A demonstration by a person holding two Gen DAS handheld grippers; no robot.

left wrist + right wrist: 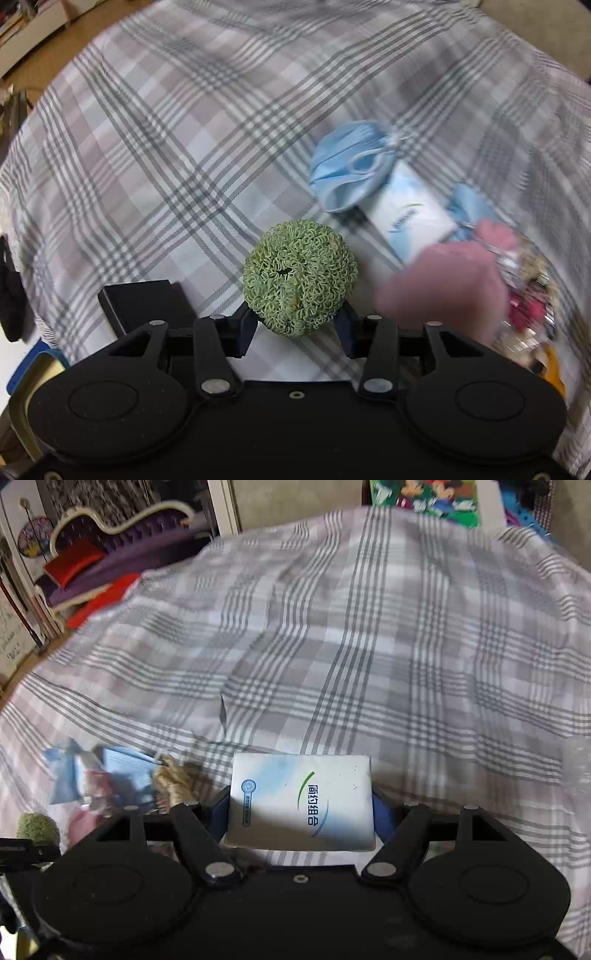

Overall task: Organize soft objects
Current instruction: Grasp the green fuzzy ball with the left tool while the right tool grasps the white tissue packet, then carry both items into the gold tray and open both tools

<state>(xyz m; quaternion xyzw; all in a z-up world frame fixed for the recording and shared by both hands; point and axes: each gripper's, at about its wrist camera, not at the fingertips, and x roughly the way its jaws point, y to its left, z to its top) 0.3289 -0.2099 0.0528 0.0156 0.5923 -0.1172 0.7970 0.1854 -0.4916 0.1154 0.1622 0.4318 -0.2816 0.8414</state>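
The left gripper (pixel 297 326) has its fingers (pixel 246 328) closed against a green scrubber ball (pixel 299 282), held above the plaid bedsheet (pixel 184 129). The right gripper (pixel 301 814) clamps a tissue pack (pixel 301 801) between its fingers; a blue face mask (pixel 349 164) lies on the sheet beside a blurred pink cloth (pixel 443 284)

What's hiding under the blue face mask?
The blue face mask rests on the plaid sheet and overlaps one end of the tissue pack. Anything beneath it is covered.
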